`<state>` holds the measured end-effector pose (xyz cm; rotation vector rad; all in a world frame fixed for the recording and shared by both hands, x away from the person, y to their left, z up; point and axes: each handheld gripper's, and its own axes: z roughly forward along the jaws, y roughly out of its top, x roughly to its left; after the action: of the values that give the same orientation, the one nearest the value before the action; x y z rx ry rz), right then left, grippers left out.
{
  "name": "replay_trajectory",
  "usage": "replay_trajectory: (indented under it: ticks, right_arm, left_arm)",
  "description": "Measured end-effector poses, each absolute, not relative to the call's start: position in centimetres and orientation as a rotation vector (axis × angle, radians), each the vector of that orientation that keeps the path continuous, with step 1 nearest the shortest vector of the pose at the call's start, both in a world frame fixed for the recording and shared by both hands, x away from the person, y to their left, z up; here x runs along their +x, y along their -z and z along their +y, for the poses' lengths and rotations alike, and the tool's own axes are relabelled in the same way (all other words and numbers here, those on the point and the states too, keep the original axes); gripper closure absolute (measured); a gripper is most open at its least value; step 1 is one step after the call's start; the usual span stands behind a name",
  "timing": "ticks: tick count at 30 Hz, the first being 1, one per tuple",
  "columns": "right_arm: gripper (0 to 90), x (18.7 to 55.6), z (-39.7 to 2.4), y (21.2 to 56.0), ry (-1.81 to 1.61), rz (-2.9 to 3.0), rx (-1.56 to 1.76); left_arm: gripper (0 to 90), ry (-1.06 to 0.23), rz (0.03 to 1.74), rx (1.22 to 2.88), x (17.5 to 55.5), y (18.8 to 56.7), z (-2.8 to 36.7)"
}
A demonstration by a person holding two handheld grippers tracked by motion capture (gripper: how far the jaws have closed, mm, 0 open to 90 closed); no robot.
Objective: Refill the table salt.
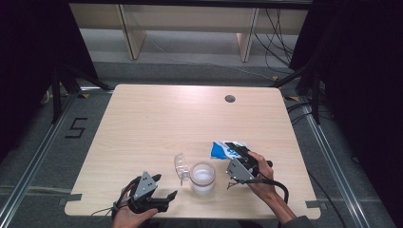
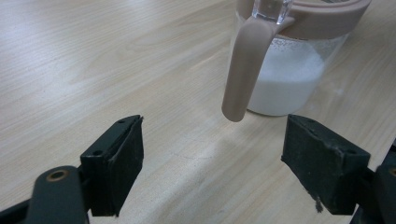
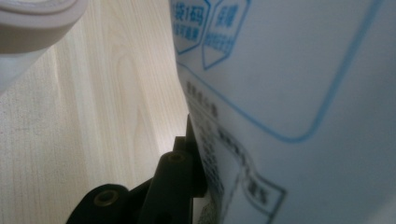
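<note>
High view soft, low-res; table (image 1: pixel 157 123) evenly lit from above, surroundings black. Left gripper view sharp, mild glare on wood. Right gripper view: bag (image 3: pixel 299 93) close, print blurred.

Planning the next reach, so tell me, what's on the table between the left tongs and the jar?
Nothing: bare wood between the left tongs and the jar in the left gripper view; the jar's flap hangs toward them.
</note>
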<state>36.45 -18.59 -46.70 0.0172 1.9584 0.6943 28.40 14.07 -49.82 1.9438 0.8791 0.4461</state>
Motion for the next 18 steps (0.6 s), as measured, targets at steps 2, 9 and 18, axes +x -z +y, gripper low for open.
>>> replay_trajectory:
  ticks: [2,9,18]
  right_arm:
    - [79.1,36.54,-18.67,46.73,-0.691,1.962,0.018]
    - [79.2,36.86,-18.84,46.66,-0.712,1.985,0.021]
    - [79.5,37.37,-19.17,46.96,-0.791,2.028,0.135]
  left_arm:
    - [20.1,-0.437,0.887,1.939,28.37,49.85,14.0]
    - [20.1,-0.446,0.879,1.946,28.39,49.81,14.08]
    - [20.0,-0.443,0.884,1.943,28.39,49.84,14.05]
